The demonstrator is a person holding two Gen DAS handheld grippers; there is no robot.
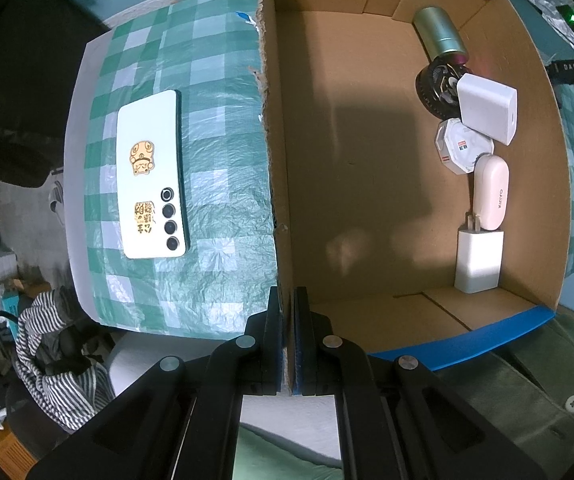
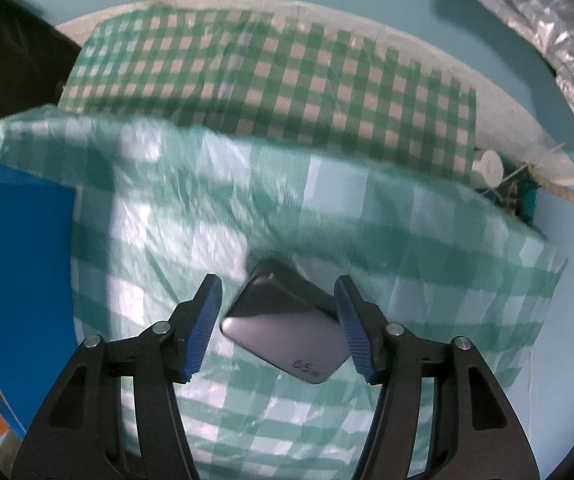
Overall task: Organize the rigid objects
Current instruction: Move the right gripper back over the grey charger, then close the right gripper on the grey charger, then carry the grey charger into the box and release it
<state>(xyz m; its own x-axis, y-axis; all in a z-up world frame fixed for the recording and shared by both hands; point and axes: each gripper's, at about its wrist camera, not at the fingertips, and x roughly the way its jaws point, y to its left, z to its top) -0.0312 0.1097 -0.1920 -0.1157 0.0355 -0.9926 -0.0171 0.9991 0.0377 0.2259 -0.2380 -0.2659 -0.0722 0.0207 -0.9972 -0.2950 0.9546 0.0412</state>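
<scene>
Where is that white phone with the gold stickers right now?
In the left wrist view, the white phone with gold stickers lies flat, back up, on the green checked tablecloth, outside the brown cardboard box, left of its wall.

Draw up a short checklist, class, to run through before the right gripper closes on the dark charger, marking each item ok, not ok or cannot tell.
1. Dark charger lies between the right gripper's blue pads: ok.
2. Pads squarely facing the charger's flat sides: not ok, it sits skewed.
3. Pads already pressing on it: not ok, gap on the left side.
4. Left gripper clamped on the cardboard box wall: ok.
5. Bare floor left in the box beside the white chargers: ok.
6. Phone out of the way on the checked cloth: ok.
</scene>
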